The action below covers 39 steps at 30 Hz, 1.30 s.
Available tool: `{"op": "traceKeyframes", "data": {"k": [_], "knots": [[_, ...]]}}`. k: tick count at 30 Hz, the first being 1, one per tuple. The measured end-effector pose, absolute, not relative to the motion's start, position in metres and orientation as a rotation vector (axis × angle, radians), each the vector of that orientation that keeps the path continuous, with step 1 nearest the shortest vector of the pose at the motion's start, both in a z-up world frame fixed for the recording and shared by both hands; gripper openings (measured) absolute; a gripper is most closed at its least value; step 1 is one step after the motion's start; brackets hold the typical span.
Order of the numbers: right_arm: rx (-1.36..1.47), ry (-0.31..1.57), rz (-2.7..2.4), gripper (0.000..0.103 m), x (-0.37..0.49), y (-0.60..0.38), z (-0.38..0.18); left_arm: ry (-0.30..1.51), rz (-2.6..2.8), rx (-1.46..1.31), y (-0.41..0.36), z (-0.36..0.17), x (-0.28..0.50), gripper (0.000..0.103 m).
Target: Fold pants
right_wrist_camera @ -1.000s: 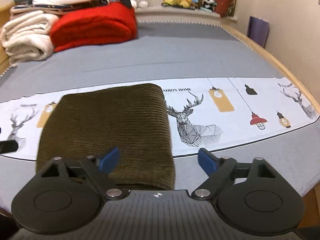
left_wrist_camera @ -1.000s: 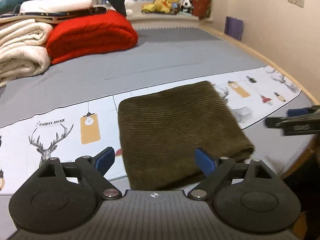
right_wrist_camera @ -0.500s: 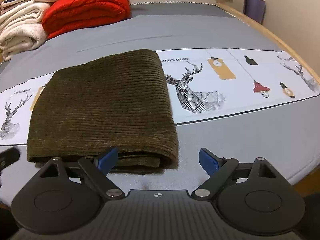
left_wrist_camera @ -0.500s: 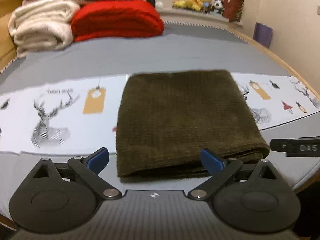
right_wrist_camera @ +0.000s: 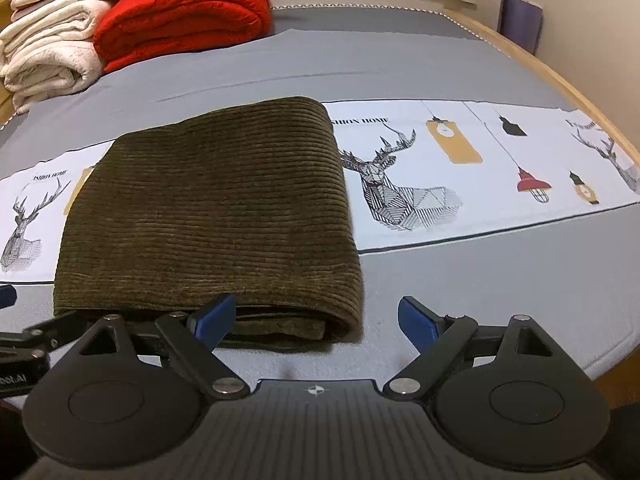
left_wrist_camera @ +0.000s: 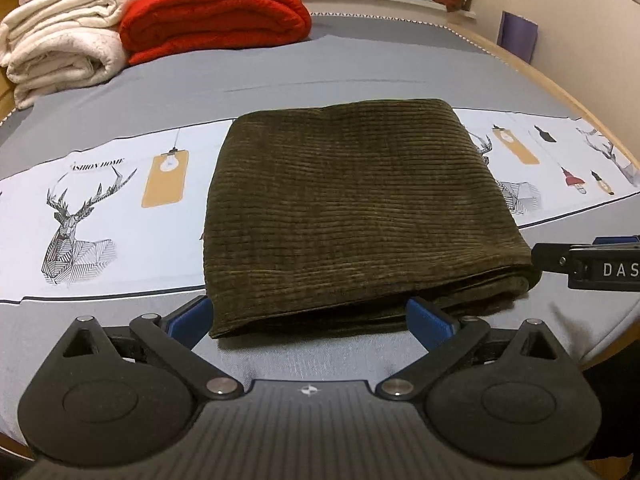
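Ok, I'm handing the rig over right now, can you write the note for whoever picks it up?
Left gripper: jaws have just been opening, now wide, holding nothing, at the near edge of the folded olive-green corduroy pants.
Right gripper: open, empty, at the pants' near right corner.
Pants lie as a compact rectangle on the white deer-print strip of the grey bed.
Done: folds appear finished.
Left: probably only tidying the layered near edge, if wanted.

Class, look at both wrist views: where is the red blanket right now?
The red blanket lies folded at the far left of the bed in both views, beside the cream blankets and well behind the pants.
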State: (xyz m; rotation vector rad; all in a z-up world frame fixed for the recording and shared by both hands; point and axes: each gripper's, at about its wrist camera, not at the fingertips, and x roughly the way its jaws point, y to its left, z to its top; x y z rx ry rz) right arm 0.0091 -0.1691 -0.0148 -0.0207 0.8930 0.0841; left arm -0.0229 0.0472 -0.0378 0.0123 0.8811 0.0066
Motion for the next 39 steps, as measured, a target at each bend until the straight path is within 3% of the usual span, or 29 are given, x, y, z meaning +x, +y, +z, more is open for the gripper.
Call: {"op": "traceKeyframes", "data": {"k": [39], "knots": [[-0.063, 0.883, 0.117, 0.089, 0.010, -0.153, -0.017, 0.887, 0.012, -0.011, 0.052, -0.035, -0.021, 0.102]]}}
